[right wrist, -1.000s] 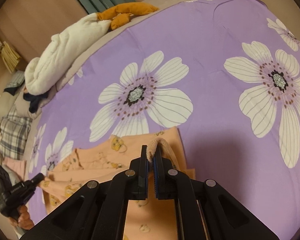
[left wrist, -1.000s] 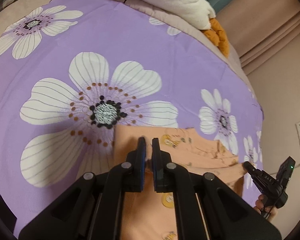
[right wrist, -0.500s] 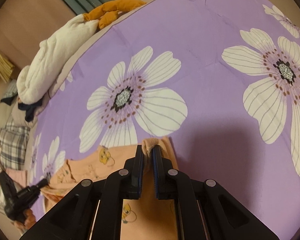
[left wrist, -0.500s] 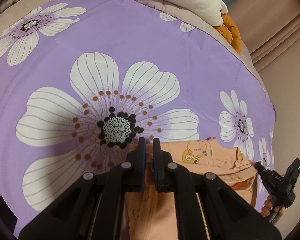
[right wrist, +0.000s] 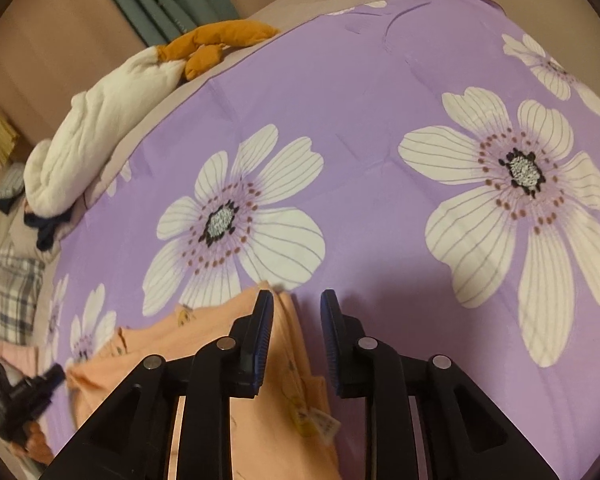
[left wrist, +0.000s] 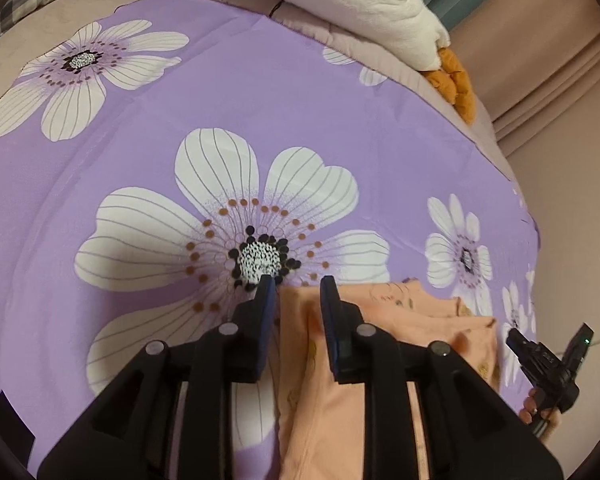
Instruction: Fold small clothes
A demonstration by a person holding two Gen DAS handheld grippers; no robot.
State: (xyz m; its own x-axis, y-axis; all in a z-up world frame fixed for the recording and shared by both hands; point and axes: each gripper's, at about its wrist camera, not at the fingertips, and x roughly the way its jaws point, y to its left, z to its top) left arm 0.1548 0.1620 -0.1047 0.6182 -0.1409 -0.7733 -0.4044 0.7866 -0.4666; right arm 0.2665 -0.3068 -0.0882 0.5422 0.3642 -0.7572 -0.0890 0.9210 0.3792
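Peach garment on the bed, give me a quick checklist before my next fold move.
1. Left claw clear of the garment: ok, jaws opening, pads not pressing the cloth.
2. Right claw clear: ok, jaws opening, the garment's edge lies loose between them.
3. Folded edge lies flat on the sheet: ok at the far edge; nearer part hidden by the claws.
4. Fold is even: cannot tell, the right side looks rumpled.
5. Sheet beyond the garment is bare: ok.
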